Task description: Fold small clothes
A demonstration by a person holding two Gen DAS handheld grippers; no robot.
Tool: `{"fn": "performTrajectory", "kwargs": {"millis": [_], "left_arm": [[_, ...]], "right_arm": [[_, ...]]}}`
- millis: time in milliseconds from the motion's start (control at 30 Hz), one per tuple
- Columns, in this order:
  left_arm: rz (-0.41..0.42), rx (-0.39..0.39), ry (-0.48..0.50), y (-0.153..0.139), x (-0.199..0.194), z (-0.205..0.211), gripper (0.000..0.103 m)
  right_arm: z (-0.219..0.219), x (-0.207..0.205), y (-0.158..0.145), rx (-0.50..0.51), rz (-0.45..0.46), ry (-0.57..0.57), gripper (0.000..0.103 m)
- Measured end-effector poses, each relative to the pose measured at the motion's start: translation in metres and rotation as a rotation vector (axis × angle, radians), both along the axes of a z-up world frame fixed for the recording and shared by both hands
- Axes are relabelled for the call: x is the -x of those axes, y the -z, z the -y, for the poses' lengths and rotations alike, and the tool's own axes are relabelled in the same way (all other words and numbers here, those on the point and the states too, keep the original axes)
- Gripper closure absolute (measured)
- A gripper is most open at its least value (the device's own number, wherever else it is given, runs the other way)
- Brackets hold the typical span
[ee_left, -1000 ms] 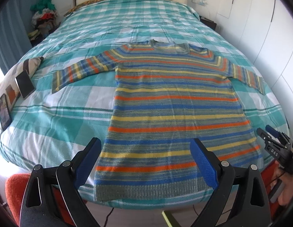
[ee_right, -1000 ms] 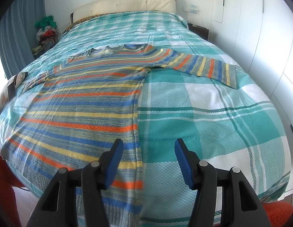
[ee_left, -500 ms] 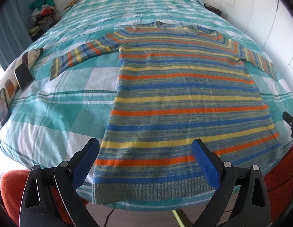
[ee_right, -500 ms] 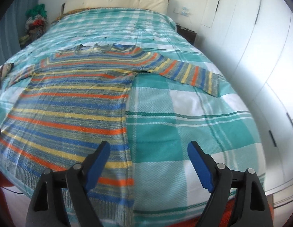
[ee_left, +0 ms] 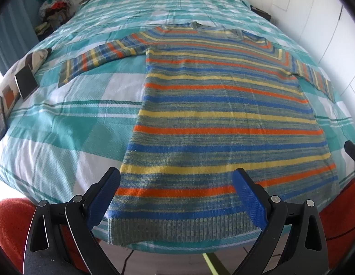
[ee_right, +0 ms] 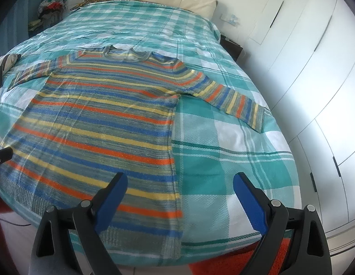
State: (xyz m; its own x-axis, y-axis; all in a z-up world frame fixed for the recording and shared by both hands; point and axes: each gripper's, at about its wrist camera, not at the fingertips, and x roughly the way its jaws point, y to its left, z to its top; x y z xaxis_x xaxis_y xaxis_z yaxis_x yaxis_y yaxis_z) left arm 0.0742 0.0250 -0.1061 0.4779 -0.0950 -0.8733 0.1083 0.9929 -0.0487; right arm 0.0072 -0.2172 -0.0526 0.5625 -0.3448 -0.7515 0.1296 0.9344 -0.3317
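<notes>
A striped knit sweater (ee_left: 223, 114) in orange, blue, yellow and grey lies flat on the bed, both sleeves spread out, hem at the near edge. It also shows in the right wrist view (ee_right: 104, 123). My left gripper (ee_left: 176, 183) is open and empty above the hem's left part. My right gripper (ee_right: 179, 185) is open and empty above the sweater's right side edge near the hem. The right gripper's tip shows at the far right of the left wrist view (ee_left: 353, 151).
The bed has a teal and white checked cover (ee_right: 223, 160). White wardrobe doors (ee_right: 315, 68) stand close on the right. Phones or cards (ee_left: 26, 82) lie at the bed's left edge. A clothes pile (ee_left: 53, 6) sits at the far left. Red carpet (ee_left: 7, 224) lies below.
Both grippers have moved closer to the bed's near edge and tilted down. The right gripper's jaws have opened wider. The sweater has not moved.
</notes>
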Motion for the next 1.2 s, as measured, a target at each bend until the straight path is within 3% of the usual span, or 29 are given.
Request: {"fn": "performTrajectory", "kwargs": {"millis": [167, 400, 567, 800, 900, 1033, 1200], "left_arm": [[-0.009, 0.037, -0.020, -0.010, 0.008, -0.010, 0.004], [-0.007, -0.058, 0.029, -0.028, 0.035, -0.005, 0.003], [-0.039, -0.008, 0.050, -0.043, 0.061, -0.009, 0.003], [-0.018, -0.052, 0.046, -0.060, 0.061, -0.004, 0.003], [0.001, -0.036, 0.043, -0.063, 0.046, -0.005, 0.003], [0.091, -0.062, 0.014, -0.062, 0.015, -0.013, 0.003], [0.179, -0.125, -0.062, -0.045, -0.025, -0.036, 0.003]], "right_arm": [[-0.021, 0.004, -0.007, -0.024, -0.030, -0.038, 0.011], [-0.043, 0.023, -0.014, -0.099, -0.101, -0.092, 0.011], [-0.056, 0.046, -0.022, -0.179, -0.146, -0.139, 0.011], [-0.057, 0.051, -0.030, -0.210, -0.132, -0.145, 0.011], [-0.039, 0.039, -0.025, -0.301, -0.126, -0.121, 0.011], [0.027, 0.003, -0.019, -0.460, -0.062, -0.057, 0.011], [0.179, -0.066, -0.023, -0.484, 0.136, 0.142, 0.011]]}}
